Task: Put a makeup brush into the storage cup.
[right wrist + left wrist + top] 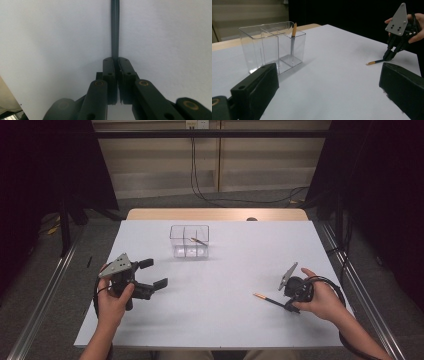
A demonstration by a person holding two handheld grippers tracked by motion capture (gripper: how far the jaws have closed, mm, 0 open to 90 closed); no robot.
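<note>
A dark pencil with an orange tip [267, 299] lies on the white table [215, 325] at the front right. My right gripper [290, 307] is shut on its rear end, jaws pointing down at the table. In the right gripper view the pads [110, 70] pinch the dark shaft [115, 30], which runs straight away from them. My left gripper [155, 273] is held at the front left, open with nothing between its jaws. In the left gripper view, that gripper [329, 75] faces the pencil [375, 61] and the right gripper [388, 56].
A clear plastic box with compartments [189, 241] stands at the table's middle back. A second orange-tipped pencil [198, 240] leans inside its right rear compartment, also visible as pencil [293, 37] in box [262, 47]. Cables run along the floor behind the table.
</note>
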